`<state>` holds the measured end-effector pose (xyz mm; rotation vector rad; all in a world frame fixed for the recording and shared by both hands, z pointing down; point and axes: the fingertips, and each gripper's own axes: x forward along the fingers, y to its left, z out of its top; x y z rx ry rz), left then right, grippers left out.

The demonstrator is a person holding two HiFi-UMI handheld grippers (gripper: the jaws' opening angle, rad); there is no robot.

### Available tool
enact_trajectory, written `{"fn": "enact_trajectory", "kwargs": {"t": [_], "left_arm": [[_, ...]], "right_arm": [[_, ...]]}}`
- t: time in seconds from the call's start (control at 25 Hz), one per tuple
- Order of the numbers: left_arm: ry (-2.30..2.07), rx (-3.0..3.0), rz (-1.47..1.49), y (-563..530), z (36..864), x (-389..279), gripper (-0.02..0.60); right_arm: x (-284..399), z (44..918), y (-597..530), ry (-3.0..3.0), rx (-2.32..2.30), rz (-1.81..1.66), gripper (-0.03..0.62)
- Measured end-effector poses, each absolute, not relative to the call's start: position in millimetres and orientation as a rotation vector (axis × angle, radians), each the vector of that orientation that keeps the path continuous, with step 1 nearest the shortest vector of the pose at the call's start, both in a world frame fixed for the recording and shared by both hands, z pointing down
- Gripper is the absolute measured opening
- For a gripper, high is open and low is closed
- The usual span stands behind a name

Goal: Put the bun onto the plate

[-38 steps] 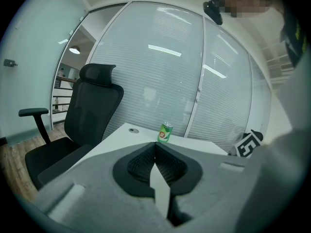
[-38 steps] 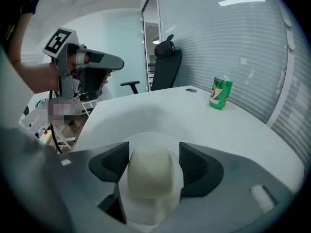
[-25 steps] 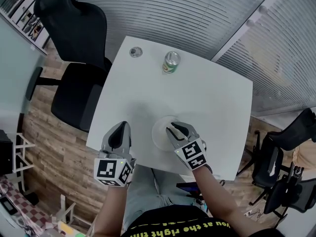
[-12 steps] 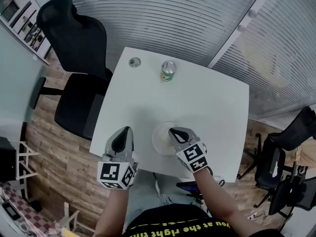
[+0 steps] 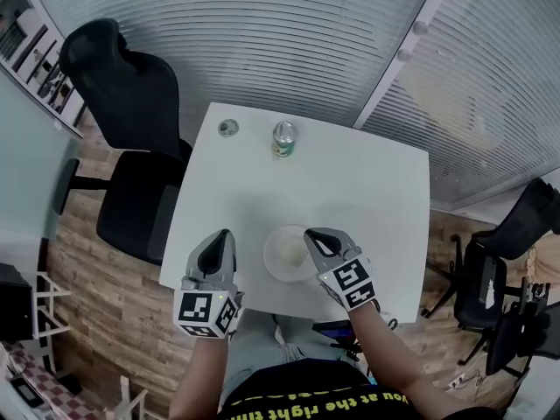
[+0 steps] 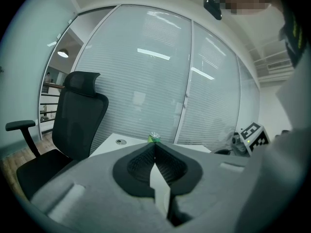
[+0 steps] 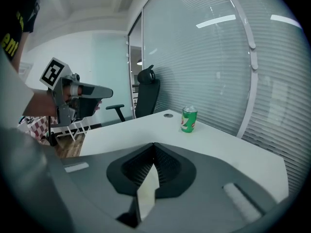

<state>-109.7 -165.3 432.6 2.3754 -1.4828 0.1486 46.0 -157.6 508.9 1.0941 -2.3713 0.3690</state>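
A pale bun (image 5: 290,250) lies on the white plate (image 5: 273,265) near the front edge of the white table (image 5: 367,191). My right gripper (image 5: 309,233) hovers over the plate's right rim, shut and empty; in the right gripper view its jaws (image 7: 154,144) meet with nothing between them. To the left of the plate, clear of it, my left gripper (image 5: 224,234) is held above the table. The left gripper view shows it (image 6: 155,144) shut and empty as well. The plate and bun are hidden in both gripper views.
A green can (image 5: 283,138) stands at the table's far side, with a small round object (image 5: 227,128) to its left. A black office chair (image 5: 131,121) stands off the table's left side. Window blinds (image 5: 306,33) run behind the table.
My right gripper has lifted and drawn back off the plate, its jaws have closed, and the bun now shows uncovered on the plate. The left gripper has hardly shifted.
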Motion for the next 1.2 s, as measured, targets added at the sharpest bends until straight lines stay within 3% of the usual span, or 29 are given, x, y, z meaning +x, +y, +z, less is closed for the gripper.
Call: {"fn": "enact_trajectory", "kwargs": {"t": [1.2], "left_arm": [[-1.349,2.539,0.166,-176.4,404.5,-65.6,0.000]], "right_arm": [[189.3,373.7,-127.8,-2.419,1.741,0.269,0.007]]}}
